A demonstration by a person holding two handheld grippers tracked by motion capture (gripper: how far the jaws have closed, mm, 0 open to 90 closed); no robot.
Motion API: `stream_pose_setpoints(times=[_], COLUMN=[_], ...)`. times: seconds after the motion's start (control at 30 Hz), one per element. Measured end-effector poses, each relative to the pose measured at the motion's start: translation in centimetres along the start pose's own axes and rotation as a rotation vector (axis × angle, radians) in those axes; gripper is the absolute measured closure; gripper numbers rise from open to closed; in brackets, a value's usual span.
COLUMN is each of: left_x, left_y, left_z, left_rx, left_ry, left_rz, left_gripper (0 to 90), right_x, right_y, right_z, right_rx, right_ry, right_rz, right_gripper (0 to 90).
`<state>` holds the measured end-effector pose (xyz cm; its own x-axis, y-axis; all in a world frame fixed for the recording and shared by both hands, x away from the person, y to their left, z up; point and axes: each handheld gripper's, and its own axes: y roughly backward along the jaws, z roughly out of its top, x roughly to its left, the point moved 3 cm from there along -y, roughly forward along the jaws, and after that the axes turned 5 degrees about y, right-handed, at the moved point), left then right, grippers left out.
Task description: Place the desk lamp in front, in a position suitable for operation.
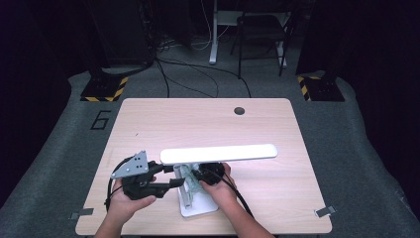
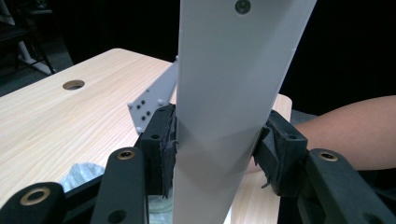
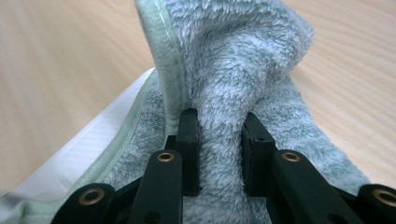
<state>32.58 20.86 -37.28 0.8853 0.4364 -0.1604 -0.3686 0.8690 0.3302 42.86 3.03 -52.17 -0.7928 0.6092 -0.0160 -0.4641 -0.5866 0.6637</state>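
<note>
Tool states first: we find the left tool [image 2: 217, 154] clamped on the white desk lamp's [image 1: 218, 154] upright arm, apparently steadying it, while the right tool [image 3: 219, 154] pinches a fold of pale green fleecy cloth [image 3: 243, 65] over the lamp base [image 1: 198, 206] at the worktop's [image 1: 198, 124] near edge, seemingly for wiping. No brand legible; the floor bears a "6" [image 1: 101, 119].

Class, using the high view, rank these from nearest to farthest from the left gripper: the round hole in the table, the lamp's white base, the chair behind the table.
1. Lamp base: just right of the left gripper, near edge.
2. Table hole: far edge, right of centre.
3. Chair: on the floor beyond the table.
</note>
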Motion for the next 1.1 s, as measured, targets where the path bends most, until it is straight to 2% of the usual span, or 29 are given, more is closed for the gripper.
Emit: stream_pose_setpoints(times=[0.03, 0.1, 0.17, 0.2, 0.23, 0.33, 0.37, 0.4, 0.43, 0.53, 0.57, 0.63, 0.7, 0.83, 0.97, 1.1], left_x=[0.0, 0.0, -0.1, -0.1, -0.1, -0.1, -0.1, -0.1, -0.1, 0.0, 0.0, 0.0, 0.0, 0.1, 0.0, 0.1], left_y=[0.0, 0.0, 0.0, 0.0, 0.0, 0.0, 0.0, 0.0, 0.0, 0.0, 0.0, 0.0, 0.0, 0.0, 0.0, 0.0], left_z=[0.0, 0.0, -0.1, 0.0, -0.1, -0.1, -0.1, -0.1, -0.1, -0.1, -0.1, -0.1, -0.1, -0.1, -0.2, -0.2], left_rx=[0.0, 0.0, 0.0, -0.001, -0.003, -0.005, -0.005, -0.007, -0.007, -0.006, -0.011, -0.01, -0.013, -0.014, -0.018, -0.017], left_ry=[-0.001, 0.002, 0.001, -0.001, 0.001, 0.0, 0.0, 0.001, 0.003, 0.005, 0.006, 0.009, 0.009, 0.001, 0.012, 0.004], left_rz=[0.001, 0.001, 0.004, 0.006, 0.008, 0.013, 0.013, 0.013, 0.013, 0.01, 0.011, 0.008, 0.012, 0.013, 0.012, 0.01], left_gripper=[51.8, 51.8, 51.9, 51.9, 52.0, 52.0, 52.0, 52.0, 52.0, 52.0, 52.0, 52.0, 51.9, 52.0, 51.9, 51.9], right_x=[-0.2, -0.8, -1.3, -1.7, -2.0, -2.4, -2.8, -2.8, -3.0, -3.6, -3.7, -3.9, -4.0, -4.0, -3.9, -3.8], right_y=[-0.1, -0.4, -0.3, -0.3, -0.3, 0.0, 0.0, 0.1, 0.1, 0.5, 0.5, 0.9, 1.0, 1.5, 2.0, 2.4], right_z=[0.1, 0.2, 0.1, 0.0, 0.0, -0.3, -0.3, -0.4, -0.5, -0.9, -1.0, -1.4, -1.6, -2.2, -2.7, -3.0], right_rx=[0.014, -0.003, 0.003, -0.001, -0.006, 0.022, 0.0, 0.014, 0.01, 0.014, -0.002, 0.009, -0.007, -0.017, -0.018, -0.015], right_ry=[-0.009, -0.014, -0.063, -0.067, -0.045, -0.068, -0.063, -0.082, -0.072, -0.088, -0.098, -0.118, -0.111, -0.13, -0.149, -0.141], right_rz=[-0.021, -0.037, -0.031, -0.037, -0.045, -0.064, -0.077, -0.077, -0.082, -0.079, -0.085, -0.079, -0.081, -0.079, -0.075, -0.08], right_gripper=[72.8, 72.8, 72.9, 72.9, 72.9, 72.9, 72.9, 72.9, 72.9, 73.0, 73.0, 73.2, 73.3, 73.5, 73.5, 73.5])
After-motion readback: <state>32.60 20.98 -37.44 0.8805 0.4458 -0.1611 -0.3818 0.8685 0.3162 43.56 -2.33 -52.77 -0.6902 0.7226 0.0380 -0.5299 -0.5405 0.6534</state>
